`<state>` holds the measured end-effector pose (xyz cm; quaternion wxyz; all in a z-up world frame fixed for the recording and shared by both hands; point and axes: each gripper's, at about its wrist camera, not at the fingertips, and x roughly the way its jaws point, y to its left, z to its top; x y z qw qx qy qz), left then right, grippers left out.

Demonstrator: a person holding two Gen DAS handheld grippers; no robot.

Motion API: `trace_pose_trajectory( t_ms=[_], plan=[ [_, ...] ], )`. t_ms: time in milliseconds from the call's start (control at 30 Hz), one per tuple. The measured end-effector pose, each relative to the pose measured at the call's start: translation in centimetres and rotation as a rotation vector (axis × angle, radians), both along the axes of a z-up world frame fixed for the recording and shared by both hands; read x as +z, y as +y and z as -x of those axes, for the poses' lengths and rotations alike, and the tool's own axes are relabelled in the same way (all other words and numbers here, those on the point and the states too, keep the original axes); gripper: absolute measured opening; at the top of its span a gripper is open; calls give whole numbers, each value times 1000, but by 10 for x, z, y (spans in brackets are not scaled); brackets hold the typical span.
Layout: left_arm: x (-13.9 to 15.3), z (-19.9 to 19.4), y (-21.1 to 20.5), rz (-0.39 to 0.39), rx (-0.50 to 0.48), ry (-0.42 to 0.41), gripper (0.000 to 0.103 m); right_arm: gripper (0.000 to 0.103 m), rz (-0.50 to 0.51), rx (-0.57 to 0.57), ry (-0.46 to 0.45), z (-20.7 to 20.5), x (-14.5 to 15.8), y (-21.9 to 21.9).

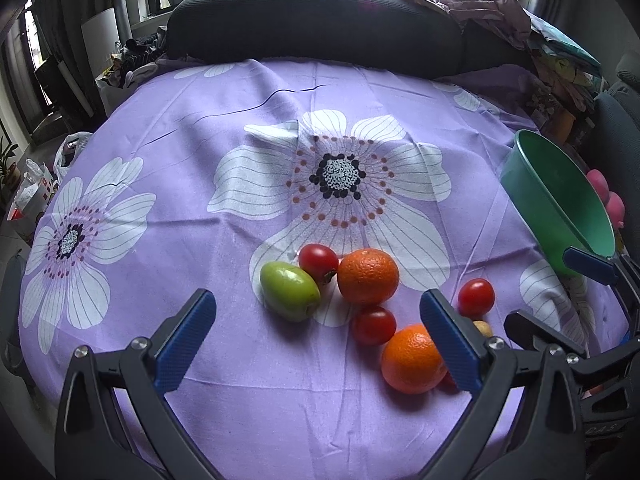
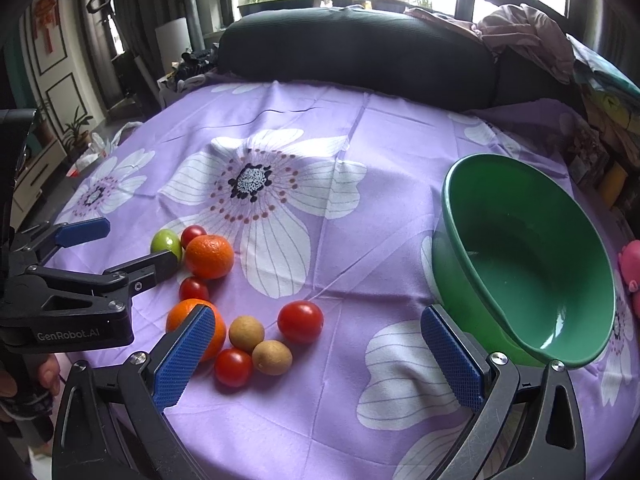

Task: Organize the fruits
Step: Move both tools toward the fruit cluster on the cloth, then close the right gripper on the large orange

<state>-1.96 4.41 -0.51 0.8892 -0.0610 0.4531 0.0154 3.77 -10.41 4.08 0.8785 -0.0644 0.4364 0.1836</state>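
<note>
Two hand-held grippers hang wide open and empty over the near edge of a table spread with a purple flowered cloth point(image 2: 340, 128), with the sorting of the fruit apparently not yet begun. The left gripper point(image 1: 318, 312), its blue-padded jaws spread far apart, hovers just short of the fruit cluster; the right gripper point(image 2: 318, 340), jaws equally wide, is poised to its right, between the fruit and the bowl, holding nothing.

Nearest lie a cherry tomato point(image 2: 233, 367) and two small tan fruits point(image 2: 272, 357) point(image 2: 246, 333), with another tomato point(image 2: 300, 322) just right of them and an orange point(image 2: 188, 320) partly behind the right gripper's left finger. Farther in sit a third tomato point(image 2: 193, 289), a second orange point(image 2: 209, 256), a green fruit point(image 2: 165, 241) and a fourth tomato point(image 2: 193, 234), the last three bunched close together.

To the right, a green bowl point(image 2: 532, 256) stands tilted toward the viewer, and its visible interior holds no fruit. Every piece in view remains loose on the cloth, so, judging by this scene, the whole job of gathering the fruit is left to do. A pink object point(image 2: 631, 268) shows at the far right edge; a dark cushion point(image 2: 352, 60) and windows lie beyond the table.
</note>
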Motion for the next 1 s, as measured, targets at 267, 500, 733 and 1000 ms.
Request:
trace_pose_trajectory(
  t_ms=[267,500,733,1000],
  plan=[
    [-2,0,1,65,-13,12,101,103,-15,7,23,0,-5,-3],
    [-2,0,-1,80,-30,16,101,103,-19,8,28,0,-7,-4],
    [-4,-1,-4,99,-46,33,101,103,-30,15,40,1,-9,-6],
    [-6,-1,-8,133,-81,45,99,103,-53,26,57,0,-11,-10]
  ],
)
